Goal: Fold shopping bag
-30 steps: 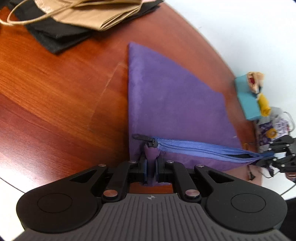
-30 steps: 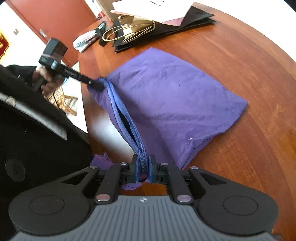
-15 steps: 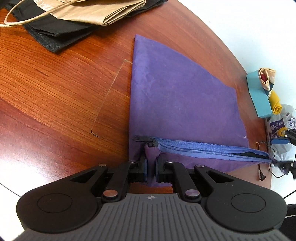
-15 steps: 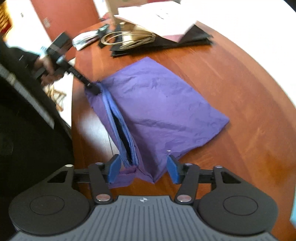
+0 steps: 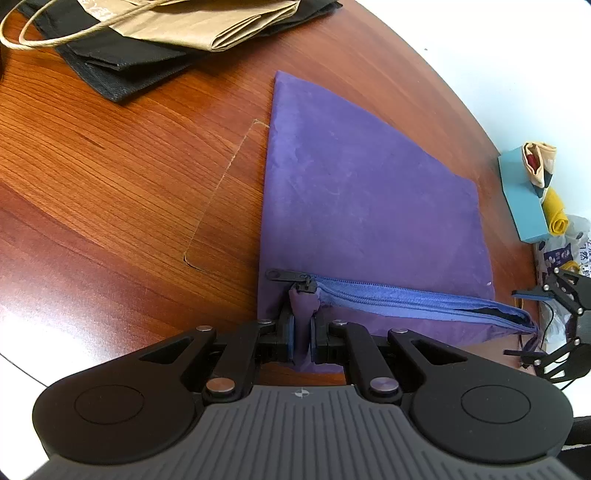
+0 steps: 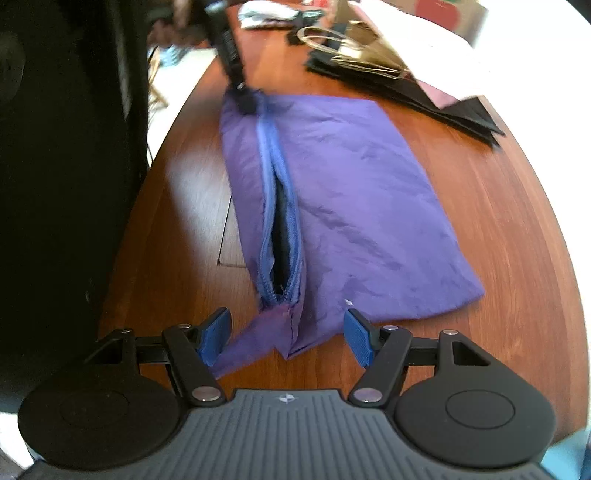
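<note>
Left wrist view: the purple shopping bag (image 5: 369,206) lies flat on the reddish wooden counter (image 5: 122,177), its blue zipper (image 5: 406,295) running along the bag's near edge. The left gripper (image 5: 302,341) has its fingers pressed almost together on a bunched bit of purple cloth at the bag's near corner, just below the black zipper pull (image 5: 286,276). Beyond the bag's far corner sits a folded black bag (image 5: 122,70) with a brown paper bag (image 5: 207,22) on top of it. Off the bag's right side, past the counter's edge, are a teal box (image 5: 521,199) and a yellow roll (image 5: 556,214); the right gripper's dark linkage shows there too, near the zipper's open end.

Right wrist view — somewhat blurred — the bag (image 6: 351,192) stretches away lengthwise, the zipper (image 6: 280,206) gaping open and dark inside. The right gripper (image 6: 286,339) has its blue-padded fingers (image 6: 356,338) spread wide, one either side of the bag's near corner; that corner lies between them on the counter (image 6: 517,221), and I cannot tell whether the left pad brushes the cloth — nothing is clamped. At the bag's far end the left gripper (image 6: 245,101) shows as a dark shape meeting the cloth. A person's dark clothing (image 6: 62,166) fills the space left of the bag.
</note>
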`<state>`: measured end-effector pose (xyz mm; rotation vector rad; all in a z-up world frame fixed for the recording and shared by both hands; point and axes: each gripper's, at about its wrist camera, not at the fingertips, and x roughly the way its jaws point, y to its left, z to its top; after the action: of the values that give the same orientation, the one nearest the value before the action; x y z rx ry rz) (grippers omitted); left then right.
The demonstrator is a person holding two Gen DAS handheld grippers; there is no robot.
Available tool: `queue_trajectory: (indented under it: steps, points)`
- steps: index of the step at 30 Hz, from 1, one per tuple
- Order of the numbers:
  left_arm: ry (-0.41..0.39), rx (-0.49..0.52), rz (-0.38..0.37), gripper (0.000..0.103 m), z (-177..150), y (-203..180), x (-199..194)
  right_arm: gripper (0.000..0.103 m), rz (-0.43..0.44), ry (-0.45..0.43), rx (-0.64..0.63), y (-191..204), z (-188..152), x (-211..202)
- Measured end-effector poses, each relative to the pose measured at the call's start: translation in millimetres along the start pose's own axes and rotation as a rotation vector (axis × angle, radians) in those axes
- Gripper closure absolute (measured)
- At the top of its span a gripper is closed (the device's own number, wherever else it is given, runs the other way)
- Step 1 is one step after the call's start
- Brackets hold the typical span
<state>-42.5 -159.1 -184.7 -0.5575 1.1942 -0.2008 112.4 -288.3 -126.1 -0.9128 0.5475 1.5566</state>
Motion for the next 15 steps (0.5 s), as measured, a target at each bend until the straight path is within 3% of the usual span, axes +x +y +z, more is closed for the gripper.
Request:
queue_trajectory:
  steps: [11,14,15]
  points:
    - [-0.004,-0.05,0.009,0.094,2.6,4.1,-3.7,0.032,-0.136,-0.03,-0.241,12.8,-20.8,24.2]
    - [-0.003,-0.064,0.008,0.095,3.4,3.2,-2.2,0.048,-0.108,-0.03,-0.231,9.8,-17.2,28.1]
    - [-0.003,-0.062,0.009,0.095,3.5,2.8,-2.4,0.049,-0.097,-0.029,-0.217,7.9,-15.3,28.5]
